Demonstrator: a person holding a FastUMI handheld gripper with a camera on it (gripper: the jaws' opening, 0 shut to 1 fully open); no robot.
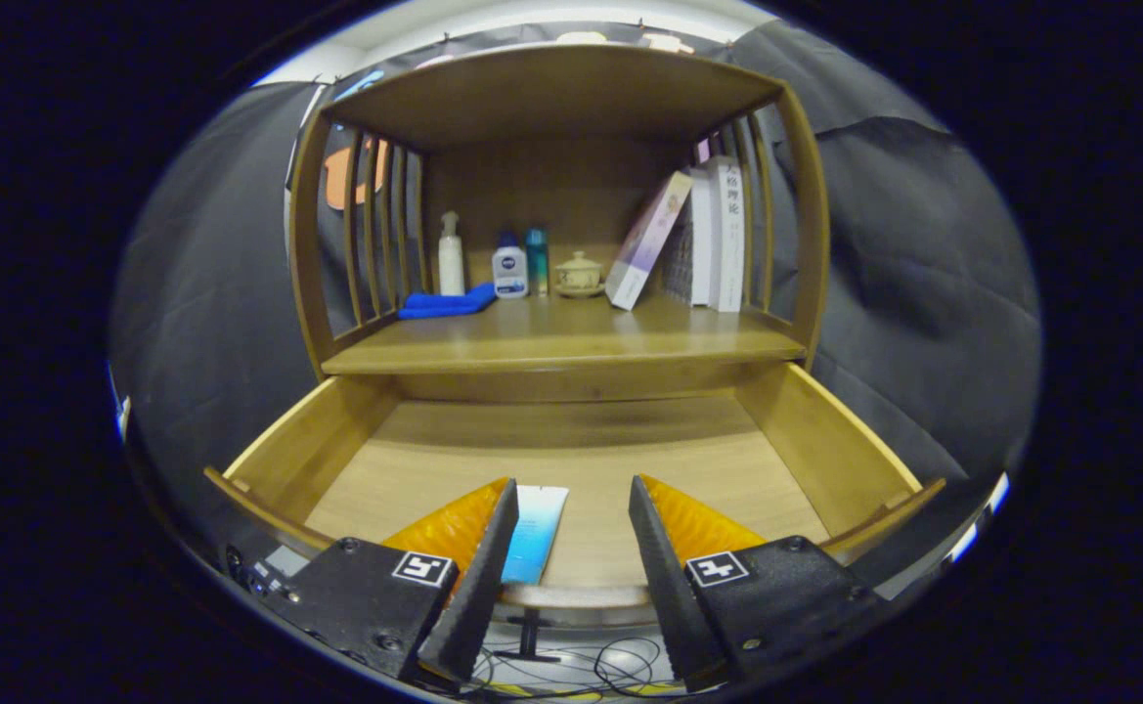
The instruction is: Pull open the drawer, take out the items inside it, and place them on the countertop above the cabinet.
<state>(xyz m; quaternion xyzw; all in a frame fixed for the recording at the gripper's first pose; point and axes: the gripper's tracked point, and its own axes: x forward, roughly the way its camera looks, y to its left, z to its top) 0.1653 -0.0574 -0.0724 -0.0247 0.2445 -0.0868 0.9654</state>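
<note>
the drawer [336, 440] is pulled out. my gripper [571, 508] is wide apart, holding nothing. next i go down and pinch the blue tube [537, 533].

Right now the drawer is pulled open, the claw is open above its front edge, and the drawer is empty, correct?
Not quite: the gripper view shows a light blue tube lying in the drawer, by its front edge, beside one finger of the claw. The drawer is open and the claw is open.
</note>
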